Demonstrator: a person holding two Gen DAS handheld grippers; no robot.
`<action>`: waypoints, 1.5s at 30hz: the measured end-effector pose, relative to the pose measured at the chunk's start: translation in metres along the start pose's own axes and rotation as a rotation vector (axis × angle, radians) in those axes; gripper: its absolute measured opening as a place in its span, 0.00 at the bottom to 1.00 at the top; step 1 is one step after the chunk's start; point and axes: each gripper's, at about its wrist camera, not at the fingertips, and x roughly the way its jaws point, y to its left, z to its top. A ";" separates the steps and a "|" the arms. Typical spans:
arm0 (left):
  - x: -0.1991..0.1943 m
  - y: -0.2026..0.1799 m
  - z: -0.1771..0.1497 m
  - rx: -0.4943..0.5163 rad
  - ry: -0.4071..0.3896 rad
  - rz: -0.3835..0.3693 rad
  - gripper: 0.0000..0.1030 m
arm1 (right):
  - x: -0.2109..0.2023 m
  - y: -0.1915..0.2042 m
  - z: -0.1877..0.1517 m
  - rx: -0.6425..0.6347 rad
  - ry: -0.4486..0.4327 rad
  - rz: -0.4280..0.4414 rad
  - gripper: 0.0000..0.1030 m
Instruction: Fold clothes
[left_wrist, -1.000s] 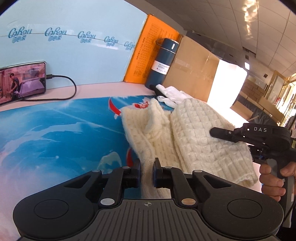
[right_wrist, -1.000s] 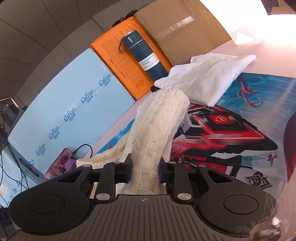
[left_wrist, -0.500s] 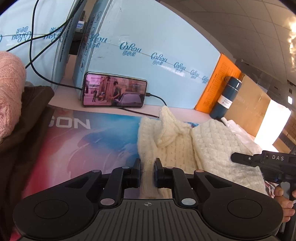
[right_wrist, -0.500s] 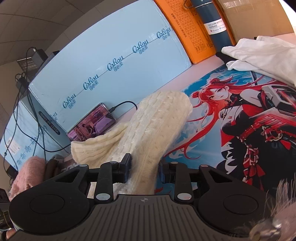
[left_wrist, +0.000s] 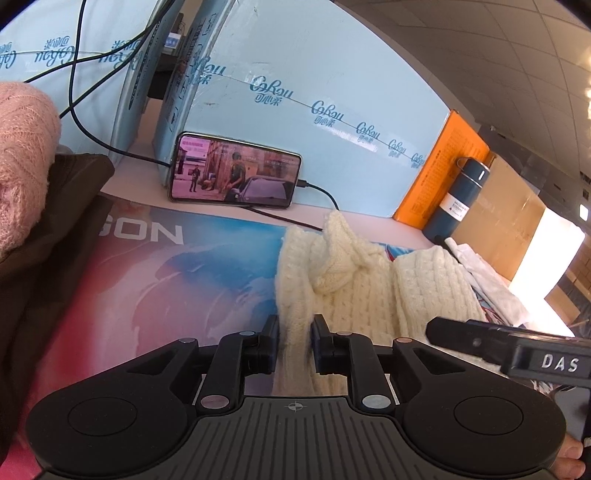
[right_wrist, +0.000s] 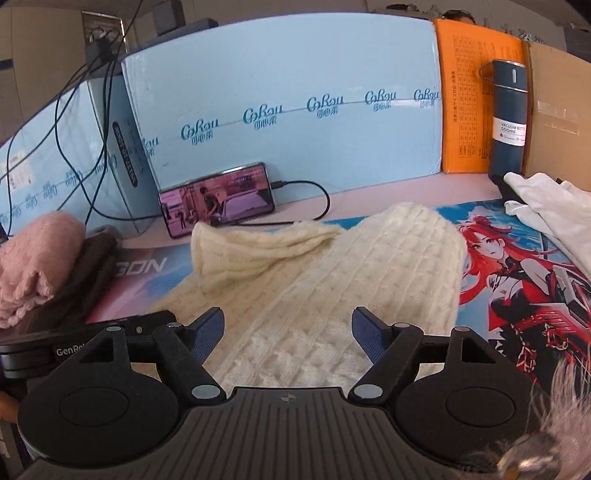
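Left gripper (left_wrist: 294, 345): jaws narrow, pinching a bunched edge of the cream cable-knit sweater (left_wrist: 369, 291) between the pads.

Right gripper (right_wrist: 288, 334): jaws spread wide, holding nothing; it hovers low over the near end of the sweater (right_wrist: 332, 280), with knit lying between and beneath the open fingers (right_wrist: 364, 332).

Sweater, position: lies on the printed desk mat (right_wrist: 517, 280), partly folded. The main body forms a long band running from the right gripper away toward the back wall; one sleeve (right_wrist: 258, 243) lies crosswise toward the phone (right_wrist: 218, 199).

Deciding relation: the garment's long axis runs straight ahead of both sets of jaws. The left gripper alone has hold of cloth; the right sits directly above the near hem and, by judgement, is the freer one for the next grasp or press.

Surroundings, outward: pink knit (right_wrist: 33, 258) stacked on a dark garment (left_wrist: 44, 229) at left; white cloth (right_wrist: 546, 206) at right; blue vacuum bottle (right_wrist: 508, 114) against an orange board (right_wrist: 469, 92); light-blue foam panel (right_wrist: 295, 74) behind.
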 end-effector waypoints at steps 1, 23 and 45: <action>0.000 0.000 0.000 -0.001 0.001 0.000 0.18 | 0.004 0.004 -0.002 -0.012 0.015 -0.012 0.72; 0.004 0.002 -0.002 -0.014 0.024 -0.003 0.19 | -0.029 -0.020 -0.020 -0.054 -0.124 -0.024 0.20; 0.007 0.004 -0.003 -0.030 0.042 -0.027 0.20 | -0.131 -0.146 -0.101 0.323 -0.213 -0.092 0.49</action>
